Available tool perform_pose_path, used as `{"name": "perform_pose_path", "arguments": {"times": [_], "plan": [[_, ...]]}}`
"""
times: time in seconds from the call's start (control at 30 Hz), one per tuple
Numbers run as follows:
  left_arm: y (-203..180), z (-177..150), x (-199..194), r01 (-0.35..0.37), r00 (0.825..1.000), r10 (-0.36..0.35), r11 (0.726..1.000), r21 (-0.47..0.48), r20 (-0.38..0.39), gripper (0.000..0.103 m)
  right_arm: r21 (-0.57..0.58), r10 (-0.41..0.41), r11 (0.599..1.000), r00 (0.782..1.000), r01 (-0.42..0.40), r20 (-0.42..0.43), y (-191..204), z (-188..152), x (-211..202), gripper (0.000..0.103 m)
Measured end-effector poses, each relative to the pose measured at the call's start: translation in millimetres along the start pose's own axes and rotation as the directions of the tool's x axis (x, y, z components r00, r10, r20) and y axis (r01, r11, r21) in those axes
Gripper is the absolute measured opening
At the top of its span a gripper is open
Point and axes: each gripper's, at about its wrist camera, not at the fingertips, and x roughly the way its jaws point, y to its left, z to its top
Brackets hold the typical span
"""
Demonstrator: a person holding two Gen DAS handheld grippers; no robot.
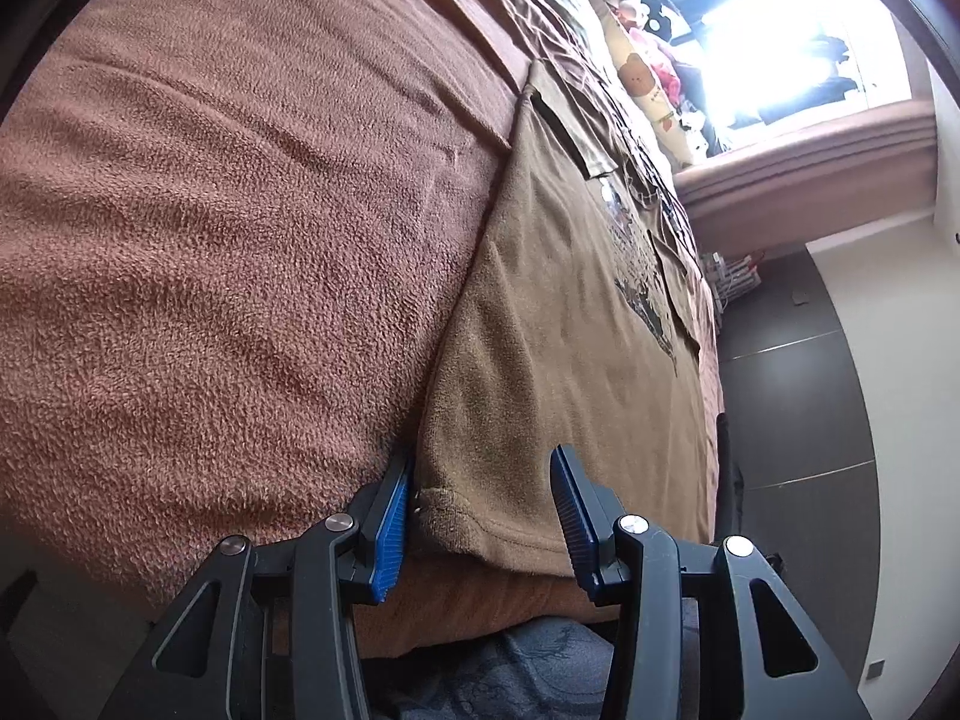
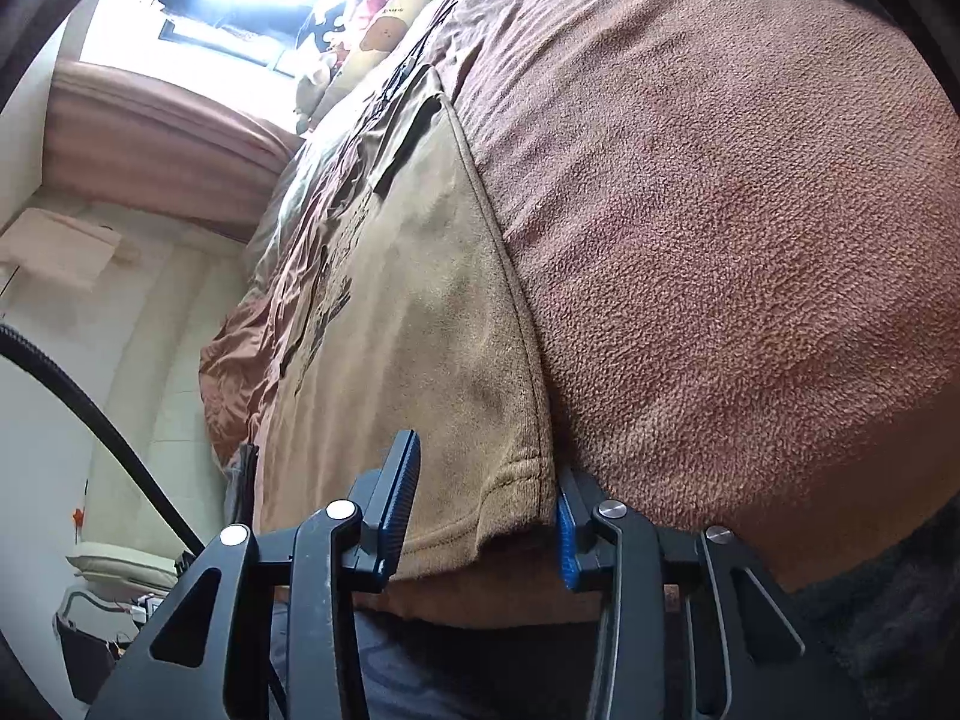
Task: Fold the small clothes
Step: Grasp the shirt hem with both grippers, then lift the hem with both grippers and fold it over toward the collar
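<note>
Left gripper [image 1: 483,525] agape astride tan shirt [image 1: 558,324] hem corner | right gripper [image 2: 486,516] likewise

My bed is spread with a fuzzy reddish-brown blanket [image 1: 228,252], and it fills most of what I see from either side. Beyond it lies a rumpled brown sheet [image 2: 240,336]. At the head of the bed a cream pillow [image 1: 645,84] printed with little bears sits just beside some soft toys [image 2: 327,42], too blurred for me to name. A bright window [image 1: 762,18] glares behind them, with a pinkish curtain [image 2: 150,132] below it. Dark floor tiles [image 1: 798,396] run along the bedside.
</note>
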Motion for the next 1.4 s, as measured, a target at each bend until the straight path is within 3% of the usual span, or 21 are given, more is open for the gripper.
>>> {"name": "perform_pose_path", "arguments": {"times": [0.13, 0.2, 0.23, 0.27, 0.33, 0.4, 0.6, 0.87, 1.4], "plan": [[-6, 1, 6, -0.017, 1.0, 0.017, 1.0, 0.002, 0.01, 0.046, 0.018, -0.013, 1.0, 1.0, 0.013, 0.011, 0, -7, 9, 0.027], [-4, 1, 4, -0.031, 0.999, 0.031, 0.999, -0.012, 0.019, 0.033, 0.03, -0.03, 0.999, 0.999, 0.029, 0.014, -1, -10, 8, 0.014], [-1, 1, 3, -0.053, 0.998, 0.054, 0.998, -0.027, 0.02, 0.015, 0.035, -0.036, 0.999, 0.999, 0.035, 0.019, -1, -11, 7, 0.005], [5, 0, 1, -0.065, 0.998, 0.066, 0.997, -0.048, 0.023, 0.007, 0.038, -0.036, 0.999, 0.999, 0.035, 0.027, 1, -12, 4, 0.004], [13, -1, -5, -0.025, 0.999, 0.029, 0.997, -0.076, 0.043, 0.006, 0.038, -0.03, 0.999, 0.998, 0.028, 0.054, 6, -14, -4, 0.002], [12, -2, -12, -0.031, 0.997, 0.036, 0.997, -0.066, 0.073, 0.005, 0.033, -0.024, 0.999, 0.997, 0.021, 0.077, 12, -17, -14, 0.001], [-4, -5, -43, 0.063, 0.988, -0.058, 0.998, -0.03, 0.145, 0.004, -0.029, 0.024, 0.999, 0.992, -0.021, 0.123, 37, -33, -40, 0.0], [-17, -13, -100, 0.194, 0.953, -0.188, 0.981, -0.001, 0.239, 0.004, -0.078, 0.101, 0.993, 0.984, -0.09, 0.15, 59, -59, -80, 0.0], [-17, -77, -171, 0.35, 0.889, -0.355, 0.934, 0.072, 0.289, 0.004, -0.139, 0.18, 0.977, 0.972, -0.16, 0.148, 47, -105, -129, 0.0]]}}
